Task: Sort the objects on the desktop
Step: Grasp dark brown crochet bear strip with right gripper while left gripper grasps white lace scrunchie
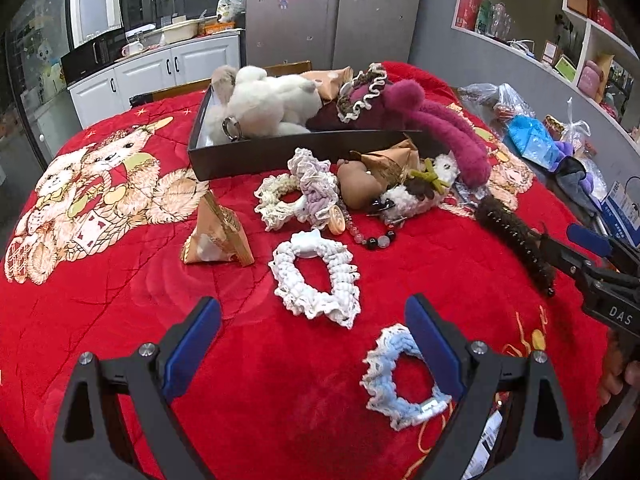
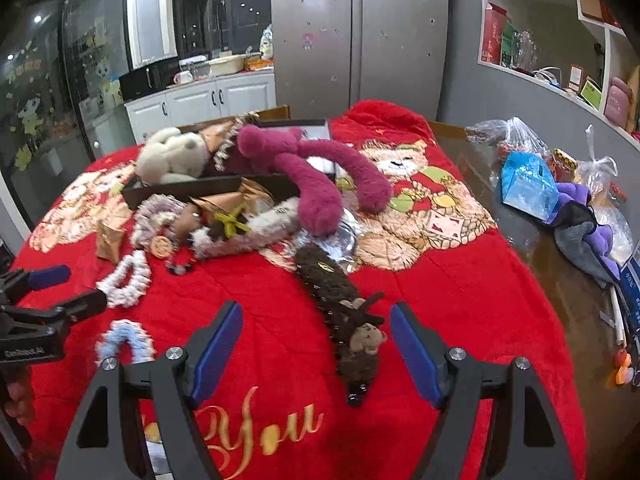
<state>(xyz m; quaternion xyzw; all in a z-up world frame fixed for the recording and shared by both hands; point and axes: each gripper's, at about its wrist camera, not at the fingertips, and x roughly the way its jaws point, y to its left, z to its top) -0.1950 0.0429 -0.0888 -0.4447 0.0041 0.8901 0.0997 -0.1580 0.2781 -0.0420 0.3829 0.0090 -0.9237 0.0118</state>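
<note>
- Left wrist view: the left gripper [image 1: 314, 346] hangs over the red blanket [image 1: 120, 312] with its jaws spread wide and nothing between the blue pads. The white scrunchie [image 1: 316, 280] lies just ahead of it, and the blue-and-white scrunchie [image 1: 404, 380] lies flat beside its right finger; whether that finger touches it I cannot tell.
- Right wrist view: the right gripper [image 2: 316, 348] is likewise wide apart and empty, with the brown plush hair clip [image 2: 340, 312] lying lengthwise between its fingers, clear of both pads.
- Both scrunchies look light, soft and frilly, crocheted loops that will squash flat; pinching one side of the ring should hold.
- The hair clip is a long fuzzy strip with a small monkey face near its end. It probably has a stiff core, so a grip across its narrow middle seems safest.
- The dark box [image 1: 280, 152] at the far side holds a cream plush toy [image 1: 264, 100] and a magenta plush [image 1: 436, 128] drooping over its wall.
</note>
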